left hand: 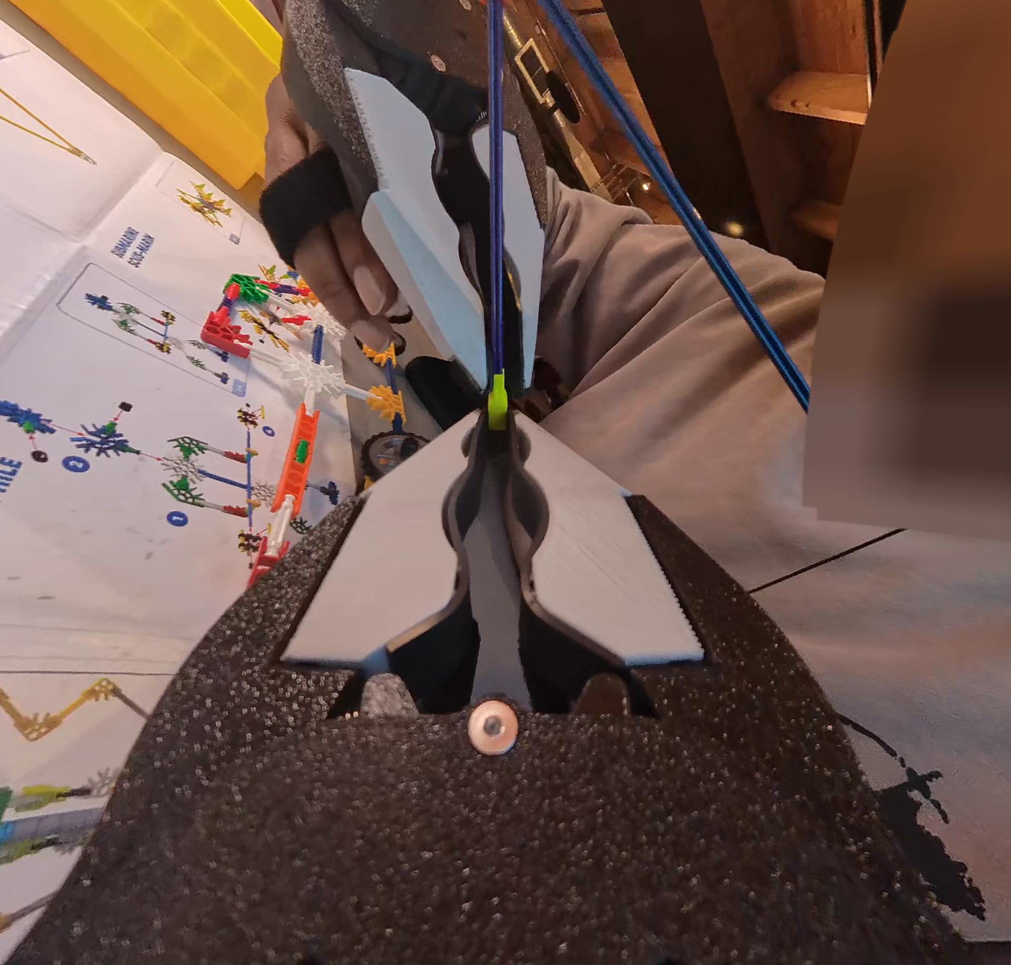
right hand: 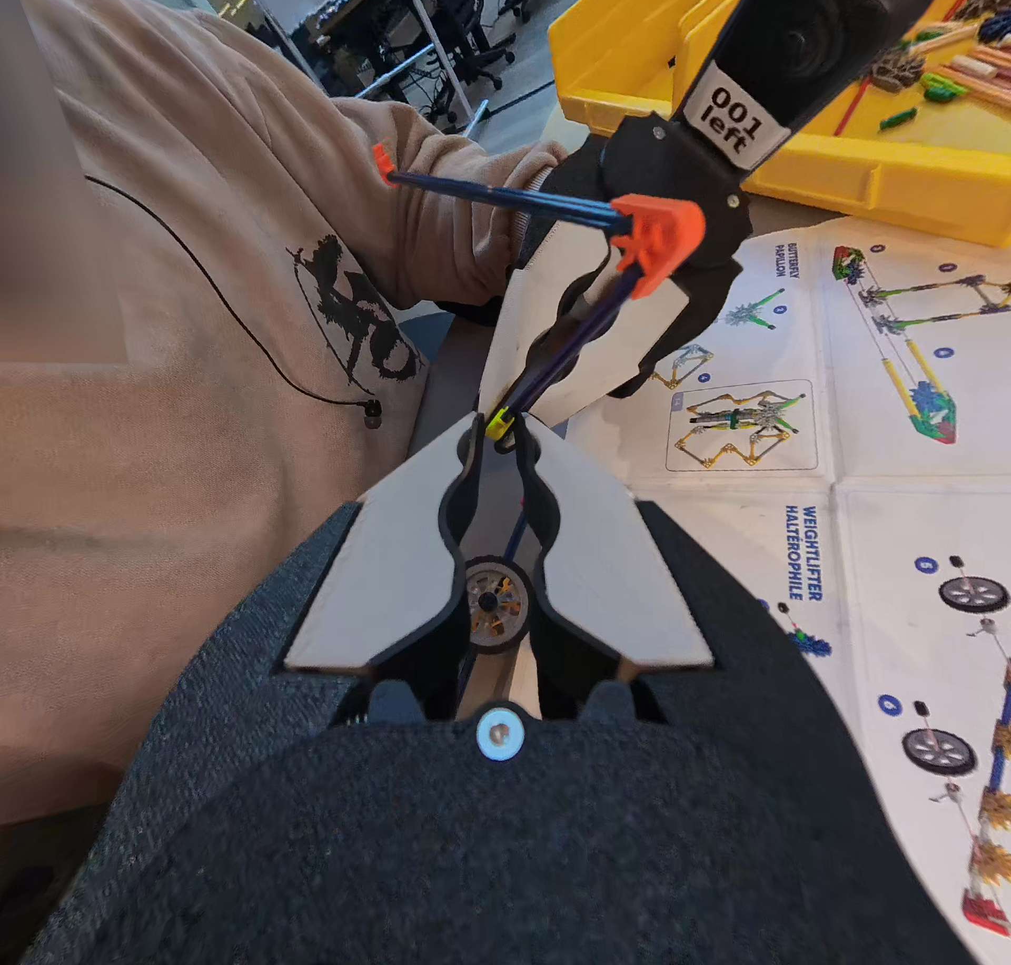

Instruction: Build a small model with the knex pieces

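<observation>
At the far left a yellow bin (left hand: 164, 36) stands on the worktop (right hand: 793, 211), with loose rods and connectors lying in it in the right wrist view. Beside it an instruction sheet (left hand: 109, 337) of printed build diagrams is spread flat. On the sheet's near edge lies a part-built model (left hand: 306, 364) of white, yellow, red and orange pieces, and just past it a black wheel (right hand: 495, 602) on a blue axle. Above the model a person's hand (left hand: 339, 260) in a fingerless black glove grips one tool. In the middle the two tools meet tip to tip. The left gripper (left hand: 497, 424) has its jaws pressed together on a lime clip (left hand: 497, 402). The right gripper (right hand: 500, 430) comes at the clip from the opposite side, its jaws likewise closed on it. A blue rod (left hand: 495, 172) rises out of the clip to an orange connector (right hand: 656, 238). In each view this rod crosses in front of the far tool, so I cannot tell whether either one also touches the rod. So far that small piece is clip, rod and connector joined, held in the air apart from the model. From the connector a second blue rod (left hand: 684, 200) slants away to the right, capped by a small orange end piece (right hand: 383, 159). Behind it is the person's beige sweatshirt (left hand: 656, 337).
</observation>
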Demonstrator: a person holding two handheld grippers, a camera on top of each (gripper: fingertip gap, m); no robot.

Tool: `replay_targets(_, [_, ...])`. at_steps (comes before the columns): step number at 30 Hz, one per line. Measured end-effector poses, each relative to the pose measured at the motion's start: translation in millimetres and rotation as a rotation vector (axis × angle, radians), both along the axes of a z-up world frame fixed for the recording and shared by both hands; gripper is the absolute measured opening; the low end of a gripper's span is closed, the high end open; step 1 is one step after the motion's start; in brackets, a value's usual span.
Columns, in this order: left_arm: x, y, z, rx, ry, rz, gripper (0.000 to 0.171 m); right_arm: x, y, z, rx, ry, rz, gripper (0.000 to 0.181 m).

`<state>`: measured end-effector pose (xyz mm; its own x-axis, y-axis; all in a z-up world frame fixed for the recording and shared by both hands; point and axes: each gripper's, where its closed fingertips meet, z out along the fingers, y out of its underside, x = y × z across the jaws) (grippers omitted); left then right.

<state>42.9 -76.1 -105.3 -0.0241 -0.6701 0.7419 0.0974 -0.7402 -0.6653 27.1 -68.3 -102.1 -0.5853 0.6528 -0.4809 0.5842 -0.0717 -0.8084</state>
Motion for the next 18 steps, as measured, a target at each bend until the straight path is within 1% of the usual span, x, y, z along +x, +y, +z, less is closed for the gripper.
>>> replay_targets(2, [-2, 3, -4, -0.005, 0.021, 0.018, 0.003, -2, 2, -3, -0.040, -0.026, -0.018, 0.010])
replay_targets(4, [-3, 7, -12, -0.008, 0.064, 0.041, 0.003, -4, 7, -11, -0.043, -0.055, -0.045, 0.005])
replay_targets(6, [-3, 11, -18, 0.004, 0.114, 0.068, 0.003, -5, 11, -17, -0.048, -0.069, -0.059, 0.004])
replay_targets(10, [-10, 24, -30, 0.039, 0.208, 0.157, 0.004, -11, 24, -27, -0.067, -0.109, -0.138, 0.002])
replay_targets(12, [-14, 27, -37, 0.077, 0.279, 0.175, 0.004, -11, 29, -33, -0.067, -0.133, -0.158, 0.002])
replay_targets(14, [-22, 31, -49, 0.128, 0.386, 0.208, 0.009, -10, 34, -39, -0.075, -0.170, -0.178, 0.001])
replay_targets(16, [-27, 31, -60, 0.157, 0.475, 0.209, 0.014, -9, 38, -44, -0.085, -0.192, -0.186, 0.001])
replay_targets(18, [-28, 31, -68, 0.170, 0.523, 0.207, 0.018, -7, 40, -51, -0.072, -0.221, -0.195, 0.002])
